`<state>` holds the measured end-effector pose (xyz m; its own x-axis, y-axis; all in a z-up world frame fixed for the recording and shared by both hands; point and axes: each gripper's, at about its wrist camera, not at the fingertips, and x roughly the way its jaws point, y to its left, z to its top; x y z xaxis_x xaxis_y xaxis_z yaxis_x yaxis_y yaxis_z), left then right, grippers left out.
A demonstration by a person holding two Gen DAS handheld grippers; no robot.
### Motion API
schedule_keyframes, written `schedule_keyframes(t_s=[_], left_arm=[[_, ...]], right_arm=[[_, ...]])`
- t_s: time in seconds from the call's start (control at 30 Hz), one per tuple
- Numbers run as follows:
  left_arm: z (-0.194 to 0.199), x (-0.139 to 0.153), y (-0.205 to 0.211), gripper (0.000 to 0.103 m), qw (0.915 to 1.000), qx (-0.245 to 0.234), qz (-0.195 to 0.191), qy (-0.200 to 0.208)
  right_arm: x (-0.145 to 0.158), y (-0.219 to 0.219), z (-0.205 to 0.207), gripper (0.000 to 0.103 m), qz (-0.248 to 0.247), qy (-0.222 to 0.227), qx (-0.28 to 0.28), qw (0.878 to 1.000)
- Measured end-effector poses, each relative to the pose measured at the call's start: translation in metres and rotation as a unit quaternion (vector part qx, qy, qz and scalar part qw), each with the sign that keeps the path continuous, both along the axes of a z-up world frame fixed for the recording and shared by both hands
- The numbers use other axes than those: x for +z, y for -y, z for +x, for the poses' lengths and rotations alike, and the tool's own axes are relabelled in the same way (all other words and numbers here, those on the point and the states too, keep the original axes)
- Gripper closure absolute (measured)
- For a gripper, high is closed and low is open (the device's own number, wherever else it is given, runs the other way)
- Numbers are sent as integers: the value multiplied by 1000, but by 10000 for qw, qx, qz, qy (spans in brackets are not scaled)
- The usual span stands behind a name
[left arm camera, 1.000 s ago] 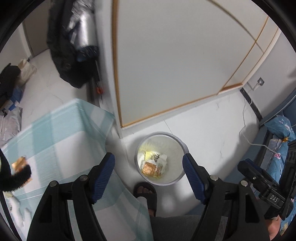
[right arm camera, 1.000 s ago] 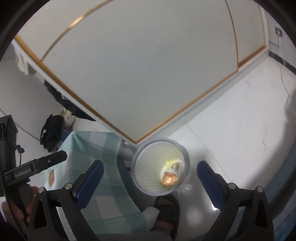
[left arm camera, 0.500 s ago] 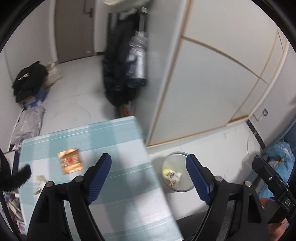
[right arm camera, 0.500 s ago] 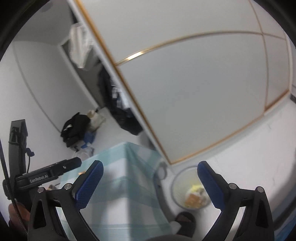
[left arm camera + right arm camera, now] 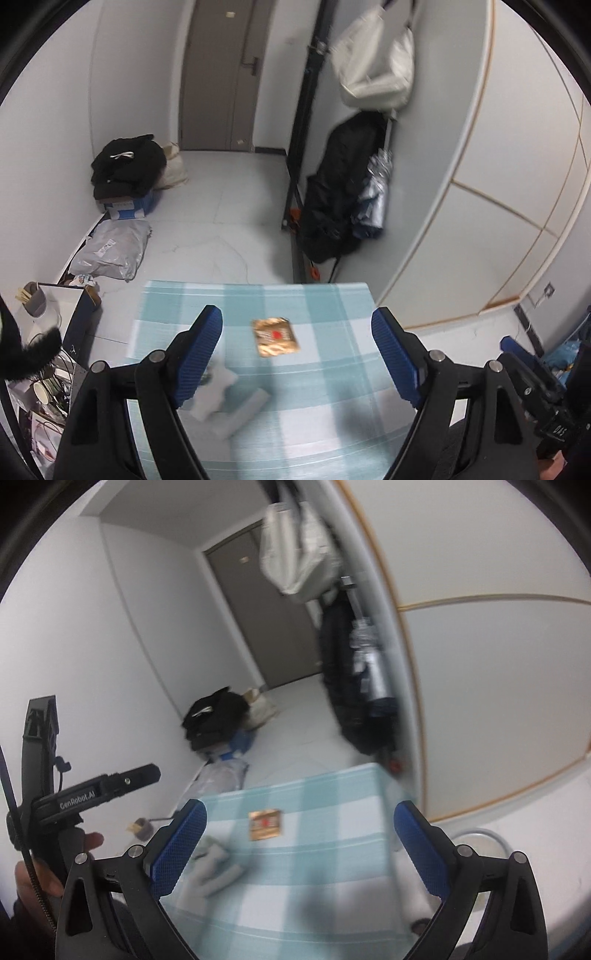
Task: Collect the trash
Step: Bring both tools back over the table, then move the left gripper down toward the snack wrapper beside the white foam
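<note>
Both views have swung away from the waste bin on the floor, which filled the centre of each a second ago, and now look across the table [image 5: 332, 424] with its pale blue check cloth. Left tongs [image 5: 297, 354] stand wide apart with nothing between the blue pads; right tongs [image 5: 299, 845] likewise stand wide apart and empty. Of the bin only a curved sliver of pale rim [image 5: 480, 836] shows, in the right wrist view, on the floor just beyond the table's right edge. On the table, a flat gold snack wrapper [image 5: 275, 336] with a red mark lies near the middle of the cloth, well clear of every edge. Nearer the table's front left corner lies a heap of crumpled white tissue [image 5: 216, 397], partly hidden behind the left pad in the left wrist view, with a rolled white piece [image 5: 245, 411] touching or just beside it; blur prevents a firmer reading. Both pictures are smeared, consistent with hands in motion. Judgement: one deposit into the bin appears complete, and the tongs are turned back to the table for further items. At least the wrapper and the tissue remain to be collected, so the task is unfinished. Neither pair is yet aligned on a particular piece; the wrapper, lying flat, will likely need a low, shallow approach.
</note>
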<state>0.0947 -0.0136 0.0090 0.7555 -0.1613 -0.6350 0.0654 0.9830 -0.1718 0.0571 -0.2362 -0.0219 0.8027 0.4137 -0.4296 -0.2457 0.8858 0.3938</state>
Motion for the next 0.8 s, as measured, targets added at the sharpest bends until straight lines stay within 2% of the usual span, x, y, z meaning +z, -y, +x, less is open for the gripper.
schedule_keyframes(t_s=[0.3,0.53,0.8], left_arm=[[-12,-13,-51,16,9987,432,41,269],[-15,-32,-80,15,9972,693,34,286],[-16,-54,-107,15,9970,689,-333,87]], right_arm=[[-5,-79,0,1,-227,178,503,9983],[-29,-122,5,1,-393,-52,827,9958],[-55,-151,7,1,-854,-330,1051,9902]])
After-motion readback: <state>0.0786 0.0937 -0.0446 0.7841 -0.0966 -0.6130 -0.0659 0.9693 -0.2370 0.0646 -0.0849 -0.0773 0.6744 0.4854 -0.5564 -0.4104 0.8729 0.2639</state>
